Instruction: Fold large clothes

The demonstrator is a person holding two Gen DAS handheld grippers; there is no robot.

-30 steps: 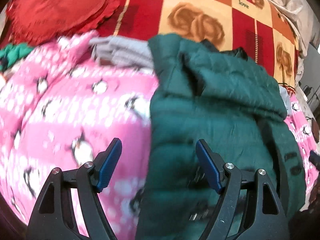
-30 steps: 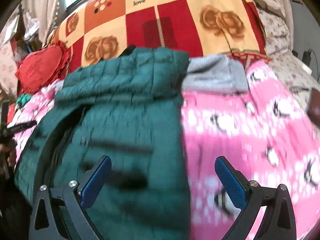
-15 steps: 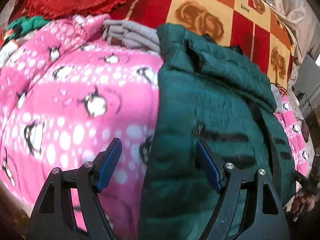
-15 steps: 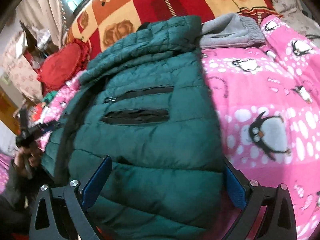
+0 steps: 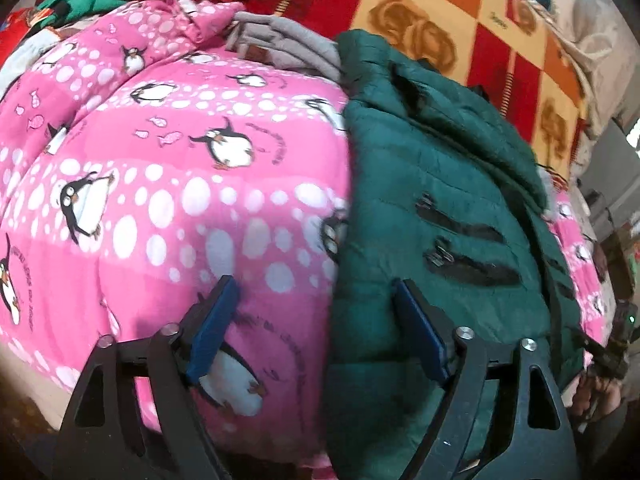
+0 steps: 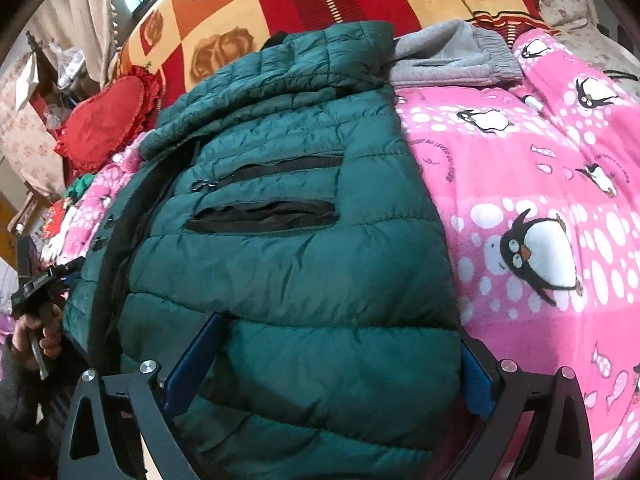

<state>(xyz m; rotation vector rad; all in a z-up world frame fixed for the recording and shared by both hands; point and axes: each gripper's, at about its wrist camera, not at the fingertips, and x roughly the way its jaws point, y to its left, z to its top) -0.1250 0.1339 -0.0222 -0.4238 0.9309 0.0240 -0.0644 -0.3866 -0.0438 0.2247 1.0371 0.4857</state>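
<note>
Green puffer jacket (image 6: 288,264): laid flat on the bed's pink penguin blanket (image 6: 540,208) for folding. Right tongs (image 6: 326,364) spread wide, straddling its hem; left tongs (image 5: 316,332) released at its edge.

Your jacket (image 6: 288,248) lies on the blanket (image 6: 540,208); folded sweatpants (image 6: 452,56) sit at its far right, cushion (image 6: 104,120) far left.

— What sort of place is this?

— A bedroom in a home. A pink penguin blanket (image 6: 540,208) covers a bed, with a red-and-orange rose-patterned blanket (image 6: 320,4) at the far end.

— Anything else?

— A red frilled heart cushion (image 6: 106,118) on the far left, folded grey clothes (image 6: 452,58) on the bed, and curtains (image 6: 84,24) by a window behind.
</note>
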